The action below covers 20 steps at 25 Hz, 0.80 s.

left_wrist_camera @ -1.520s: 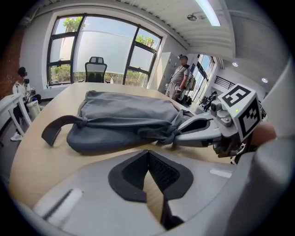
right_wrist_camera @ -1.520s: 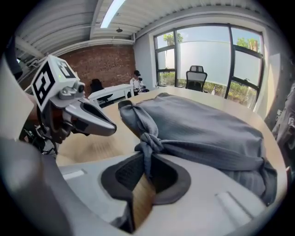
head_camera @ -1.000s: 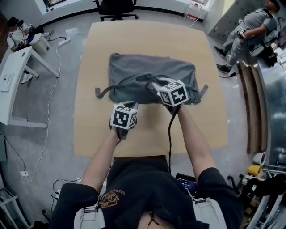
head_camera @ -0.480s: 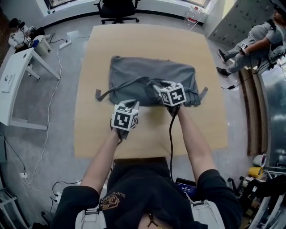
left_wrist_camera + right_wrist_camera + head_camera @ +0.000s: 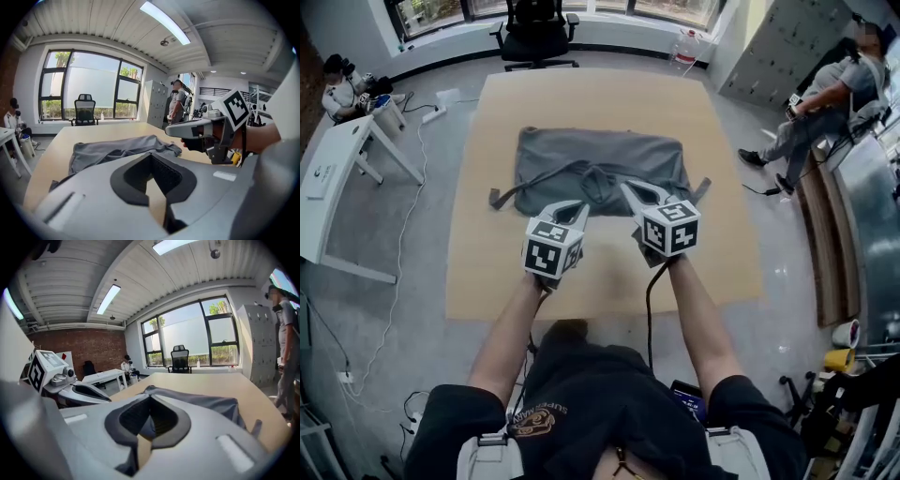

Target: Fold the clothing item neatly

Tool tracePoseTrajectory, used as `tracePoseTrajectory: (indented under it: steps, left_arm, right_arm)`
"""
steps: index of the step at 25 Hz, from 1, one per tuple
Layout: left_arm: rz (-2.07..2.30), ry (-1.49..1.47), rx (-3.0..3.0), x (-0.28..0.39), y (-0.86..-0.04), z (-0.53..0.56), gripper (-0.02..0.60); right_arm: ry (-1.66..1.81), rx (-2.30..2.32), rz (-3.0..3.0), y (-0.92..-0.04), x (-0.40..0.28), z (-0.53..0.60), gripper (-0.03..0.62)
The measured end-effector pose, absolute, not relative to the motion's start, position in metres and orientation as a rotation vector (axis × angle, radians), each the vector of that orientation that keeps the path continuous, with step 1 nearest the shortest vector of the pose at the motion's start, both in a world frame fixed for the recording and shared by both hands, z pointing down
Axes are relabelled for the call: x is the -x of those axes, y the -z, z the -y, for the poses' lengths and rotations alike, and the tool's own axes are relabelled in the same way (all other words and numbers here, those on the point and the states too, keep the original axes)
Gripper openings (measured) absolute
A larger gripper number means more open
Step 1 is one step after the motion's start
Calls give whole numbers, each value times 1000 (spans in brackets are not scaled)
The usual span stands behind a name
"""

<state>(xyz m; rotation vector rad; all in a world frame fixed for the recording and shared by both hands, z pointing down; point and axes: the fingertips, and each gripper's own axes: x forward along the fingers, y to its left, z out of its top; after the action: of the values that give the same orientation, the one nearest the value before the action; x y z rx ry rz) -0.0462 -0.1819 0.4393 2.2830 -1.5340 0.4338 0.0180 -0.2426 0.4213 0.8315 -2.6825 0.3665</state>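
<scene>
**A:** Wooden table [image 5: 487, 272]. A grey garment [image 5: 600, 155] lies bunched across its far half, with a strap [image 5: 497, 198] trailing off to the left.

**B:** Handling?

**A:** Looks light, thin and limp, likely to sag and slide. Best to pinch it at the near hem corners and tuck the straps in first.

**B:** Claws?

**A:** The left gripper [image 5: 572, 208] is clenched and empty. The right gripper [image 5: 630, 187] has just been closing and is now clenched on nothing. Both are clear of the cloth, by its near edge.

**B:** Writing?

**A:** None on the garment. The print on the dark shirt [image 5: 591, 394] starts "SUPER"; the rest is unclear.
</scene>
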Motion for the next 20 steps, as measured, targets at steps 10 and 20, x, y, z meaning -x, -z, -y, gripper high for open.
tracePoseTrajectory:
  steps: [10, 20]
  left_arm:
    - [1629, -384, -2344, -35, -379, 105, 8]
    - [1668, -294, -2403, -81, -328, 20, 8]
  right_arm:
    - [-182, -850, 2826, -355, -93, 132, 3]
    - [-144, -850, 2935, -310, -134, 37, 3]
